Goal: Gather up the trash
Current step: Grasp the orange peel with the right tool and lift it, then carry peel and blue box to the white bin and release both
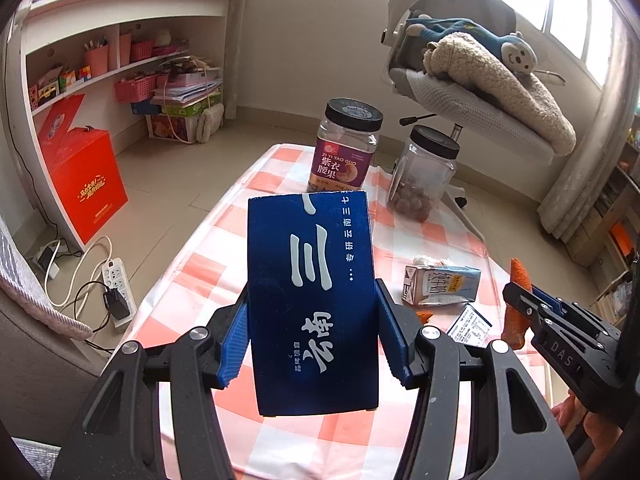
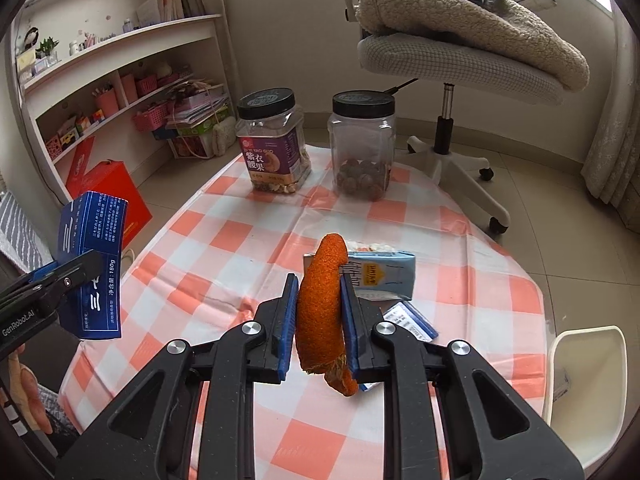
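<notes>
While the checked tablecloth (image 2: 224, 240) lies below, a blue box (image 1: 312, 300) is clamped about half-wide between the pads of the left gripper (image 1: 310, 340) and lifted clear. An orange peel (image 2: 322, 312) is pinched by the narrowly set right gripper (image 2: 320, 320), above a milk carton (image 2: 380, 276) lying on the cloth.

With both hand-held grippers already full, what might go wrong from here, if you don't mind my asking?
1. The orange peel is pinched at its middle in the right hand-held gripper; its loose lower end could tear or slip out.
2. The blue box stands tall above the left hand-held gripper and could tilt.
3. The milk carton remains on the table, with no free gripper.
</notes>
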`<state>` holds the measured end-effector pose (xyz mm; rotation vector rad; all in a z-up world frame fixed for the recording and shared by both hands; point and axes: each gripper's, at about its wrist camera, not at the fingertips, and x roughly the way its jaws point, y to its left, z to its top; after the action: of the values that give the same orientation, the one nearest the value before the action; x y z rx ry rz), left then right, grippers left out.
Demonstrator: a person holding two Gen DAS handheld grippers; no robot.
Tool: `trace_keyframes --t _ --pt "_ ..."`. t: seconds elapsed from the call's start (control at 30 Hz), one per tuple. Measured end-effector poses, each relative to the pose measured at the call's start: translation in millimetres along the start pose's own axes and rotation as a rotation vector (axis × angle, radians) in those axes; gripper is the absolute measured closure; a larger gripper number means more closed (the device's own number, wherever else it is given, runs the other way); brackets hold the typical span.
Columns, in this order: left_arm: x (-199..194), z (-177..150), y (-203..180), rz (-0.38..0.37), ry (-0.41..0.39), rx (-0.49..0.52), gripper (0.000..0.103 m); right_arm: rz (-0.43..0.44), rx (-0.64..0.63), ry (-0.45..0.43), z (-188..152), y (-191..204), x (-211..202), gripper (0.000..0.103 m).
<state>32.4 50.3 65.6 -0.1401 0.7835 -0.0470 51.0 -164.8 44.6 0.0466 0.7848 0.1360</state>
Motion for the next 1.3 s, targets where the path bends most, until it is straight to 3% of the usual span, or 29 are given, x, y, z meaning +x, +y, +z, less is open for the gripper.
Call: trace_keyframes --t 0.37,1.3 --pt "6.8 -2.6 -39.5 -0.040 0.011 0.049 0.047 -0.020 0.066 -0.023 -3.1 -36.2 -13.0 0.083" --pt "10.0 -17.1 -150.2 -0.173 0.022 0.192 0.047 -0.188 0.177 -0.039 -27.5 -143.7 -61.5 0.083"
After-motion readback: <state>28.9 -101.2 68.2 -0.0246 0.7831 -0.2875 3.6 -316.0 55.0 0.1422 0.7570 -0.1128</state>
